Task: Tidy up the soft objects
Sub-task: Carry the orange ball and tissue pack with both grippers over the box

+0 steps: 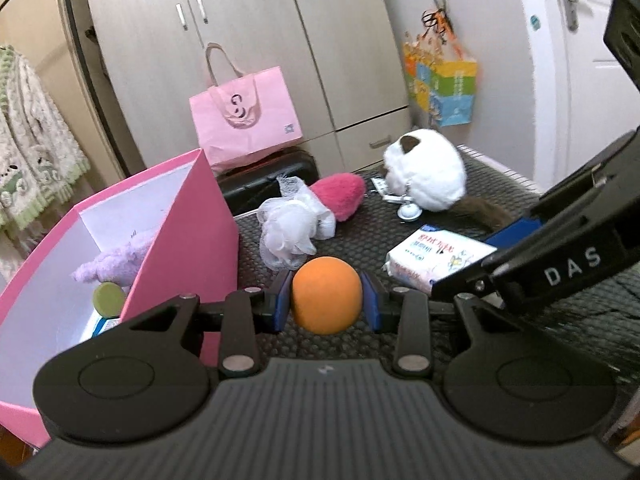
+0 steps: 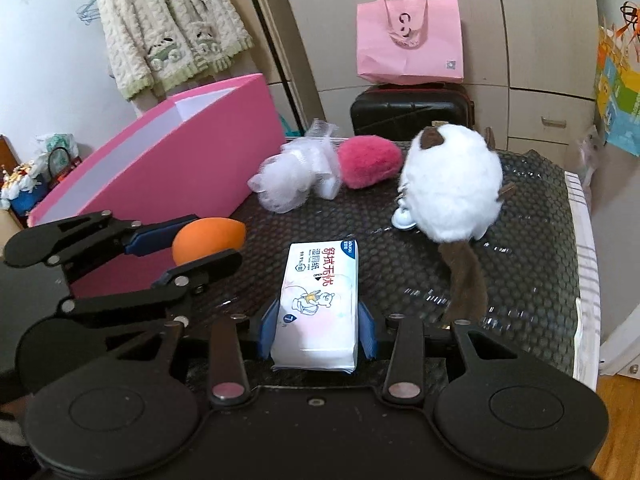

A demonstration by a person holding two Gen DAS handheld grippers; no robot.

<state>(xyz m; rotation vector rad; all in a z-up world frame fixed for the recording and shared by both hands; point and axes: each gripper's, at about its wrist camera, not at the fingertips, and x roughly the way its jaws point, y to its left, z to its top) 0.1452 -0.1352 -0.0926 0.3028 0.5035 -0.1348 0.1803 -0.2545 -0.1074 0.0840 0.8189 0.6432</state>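
My left gripper (image 1: pixel 326 300) is shut on an orange sponge ball (image 1: pixel 326 294), held above the dark mat beside the pink box (image 1: pixel 192 240); the right wrist view shows the ball (image 2: pixel 208 242) between the same blue pads. My right gripper (image 2: pixel 316 330) is shut on a white pack of wet wipes (image 2: pixel 318 300), seen in the left wrist view as the pack (image 1: pixel 432 256) under the right tool's arm. On the mat lie a white mesh puff (image 1: pixel 288 228), a pink plush (image 1: pixel 340 196) and a white plush cat (image 1: pixel 428 172) with a brown tail. Inside the box are a purple plush (image 1: pixel 116 262) and a green disc (image 1: pixel 108 300).
A pink paper bag (image 2: pixel 410 40) stands on a black suitcase (image 2: pixel 408 114) behind the mat. Wardrobe doors fill the background. A fuzzy cream jacket (image 2: pixel 168 32) hangs at the left. A colourful bag (image 1: pixel 444 84) hangs by the white door. A small white bell (image 2: pixel 404 218) lies by the cat.
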